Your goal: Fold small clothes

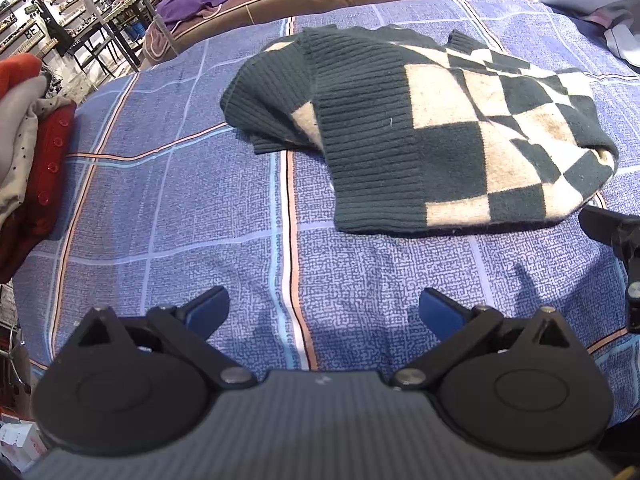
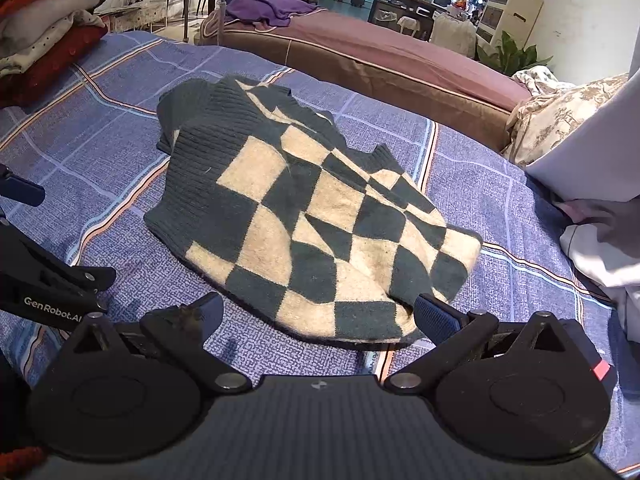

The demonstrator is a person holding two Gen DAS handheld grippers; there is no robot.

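Sweater folded on the bed, both grippers empty

Sweater [image 1: 452, 132] lies in a folded bundle on the blue plaid bedspread [image 1: 180, 200], dark green ribbing towards my left and the green-and-cream checks towards my right. I see my left gripper [image 1: 323, 312] hovering over bare bedspread, short of the sweater's near edge, its blue-padded fingers [image 1: 208, 310] spread wide with nothing between them. My right gripper [image 2: 318, 314] sits at the sweater's near hem, fingers wide as well; the right fingertip [image 2: 434, 316] is just at the edge of the knit, though I cannot tell whether it touches. A stack of folded clothes [image 1: 32, 140], red and grey, rests at the left side of the bed. Beyond the bed stands a brown mattress [image 2: 380, 56] with a purple cloth [image 2: 268, 6] on it.
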